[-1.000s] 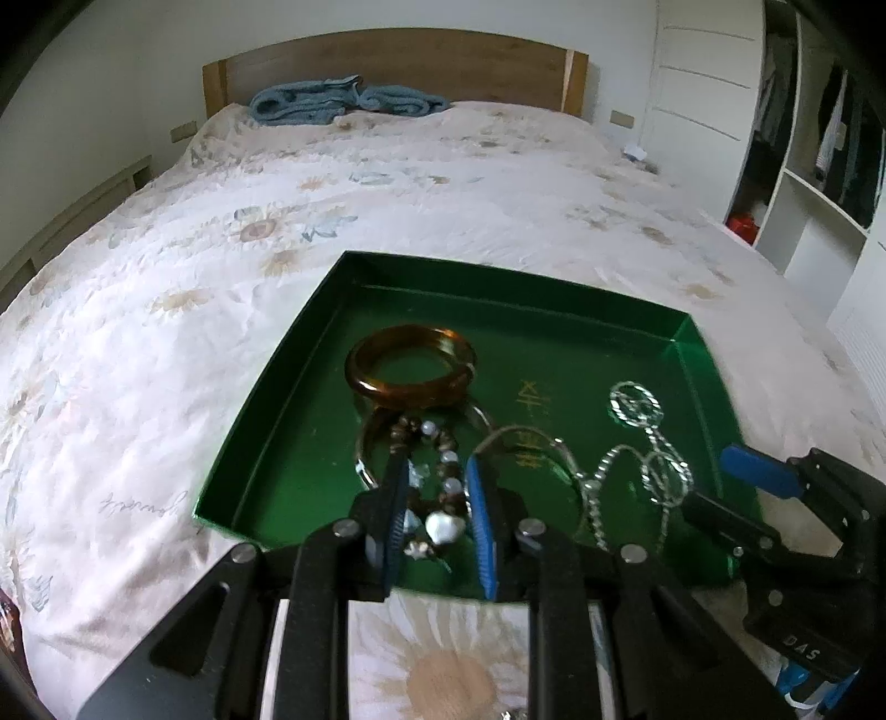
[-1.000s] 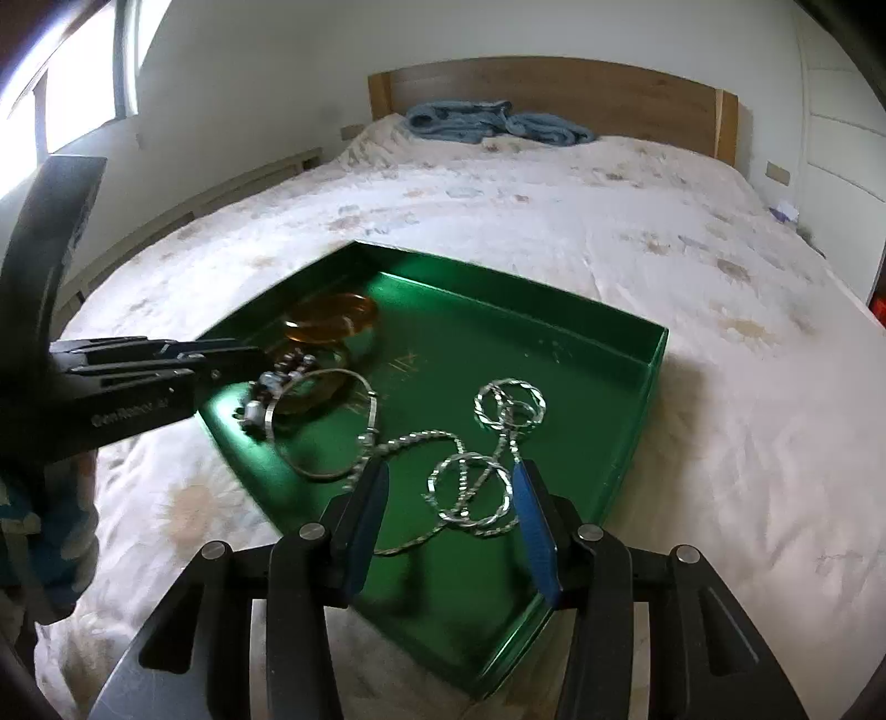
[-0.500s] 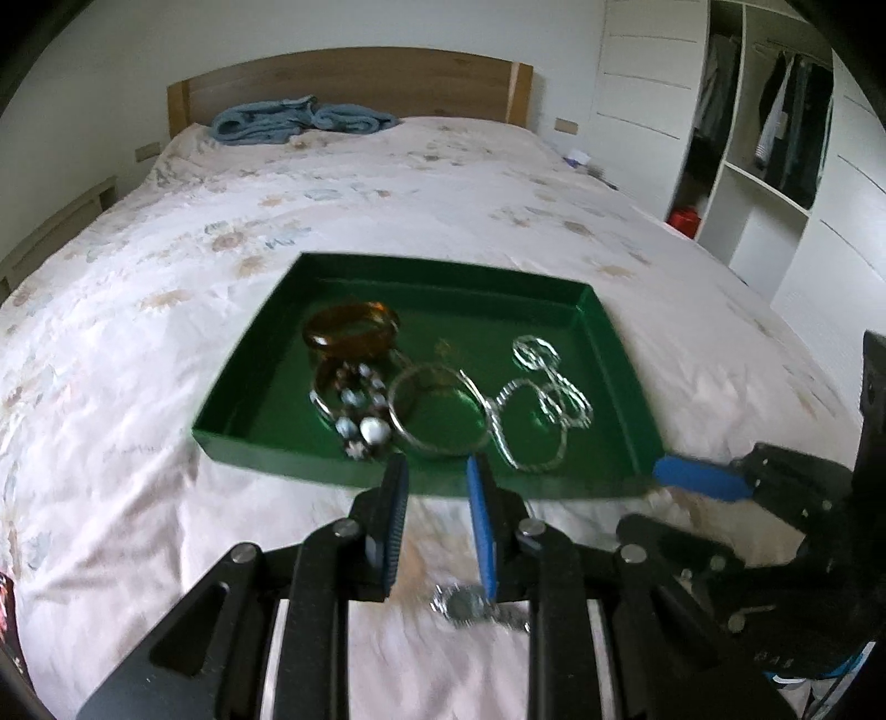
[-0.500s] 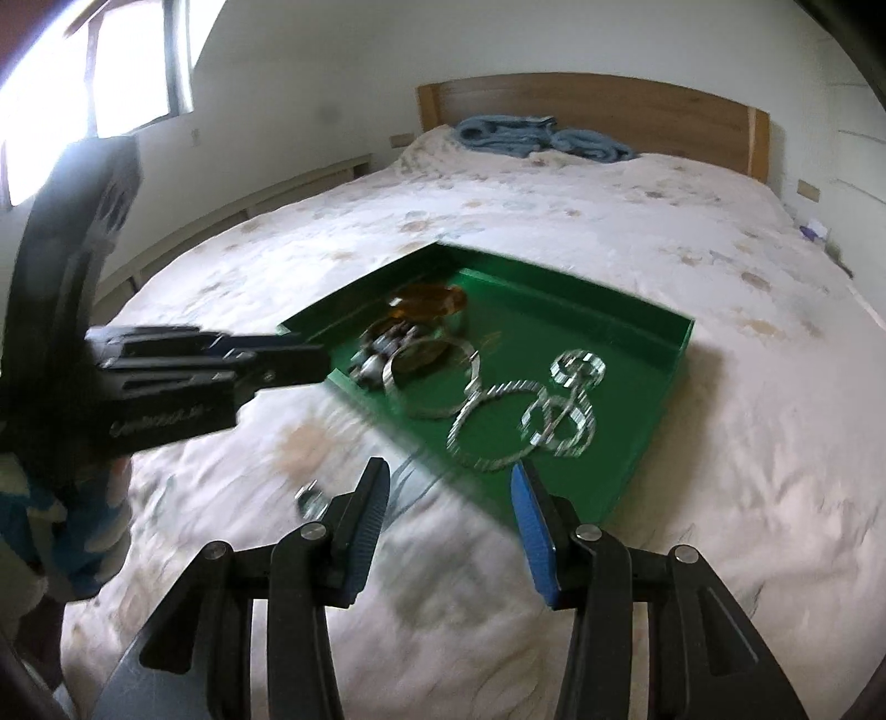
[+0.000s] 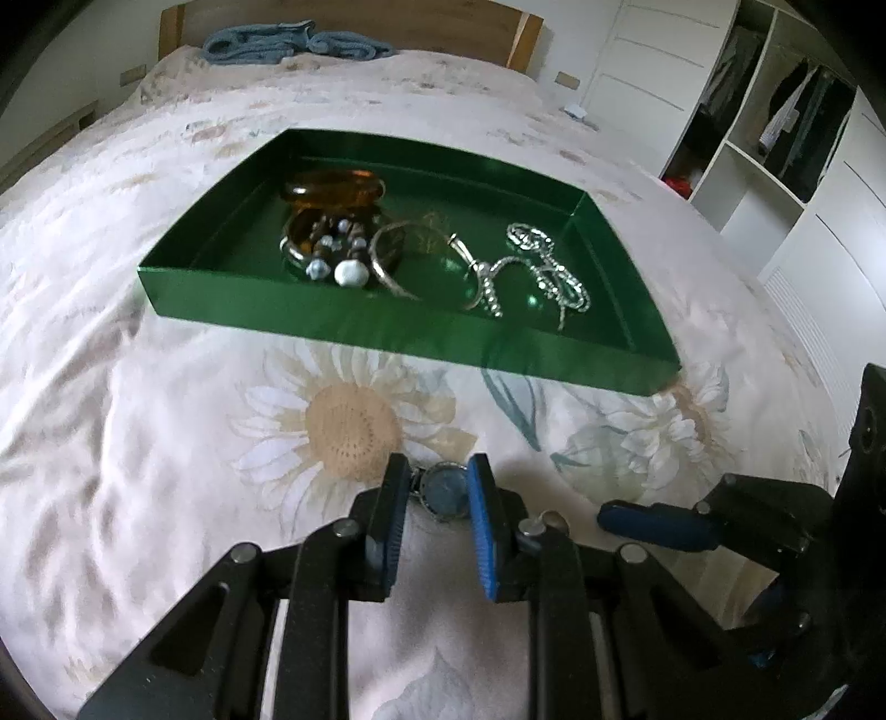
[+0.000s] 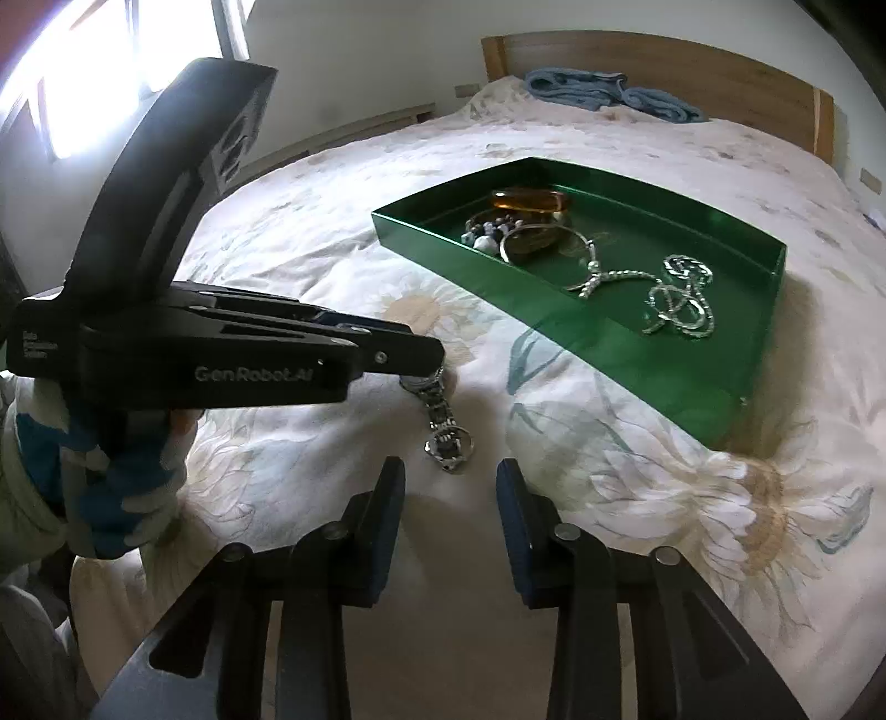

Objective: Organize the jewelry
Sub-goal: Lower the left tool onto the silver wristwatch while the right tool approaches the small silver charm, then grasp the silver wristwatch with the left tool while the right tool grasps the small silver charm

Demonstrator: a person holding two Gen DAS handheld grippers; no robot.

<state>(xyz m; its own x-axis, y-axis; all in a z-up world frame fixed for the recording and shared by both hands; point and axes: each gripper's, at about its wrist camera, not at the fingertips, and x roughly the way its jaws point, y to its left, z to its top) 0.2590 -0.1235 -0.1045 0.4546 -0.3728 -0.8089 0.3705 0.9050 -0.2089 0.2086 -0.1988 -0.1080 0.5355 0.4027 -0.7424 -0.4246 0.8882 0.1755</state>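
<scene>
A silver wristwatch (image 5: 446,492) with a blue face lies on the flowered bedspread in front of the green tray (image 5: 387,332). My left gripper (image 5: 437,495) is open, its two pads on either side of the watch face without pressing on it. Seen from the right wrist, the left gripper (image 6: 429,357) hovers over the watch (image 6: 437,410), whose metal band trails toward my right gripper (image 6: 448,482). The right jaws are closing with nothing between them, and the band's end lies just ahead of them. The tray holds an amber bangle (image 5: 332,191), a beaded bracelet (image 5: 332,255), a silver bangle (image 5: 396,260) and a silver chain (image 5: 545,271).
A blue cloth (image 5: 293,44) lies by the wooden headboard (image 6: 664,61). Open wardrobe shelves (image 5: 775,127) stand at the right of the bed, and a bright window (image 6: 83,83) is at the left. A gloved hand (image 6: 122,482) holds the left gripper.
Both grippers have drawn back from over the tray to the bedspread in front of it. The watch has come into view between the left pads. The right jaws have narrowed.
</scene>
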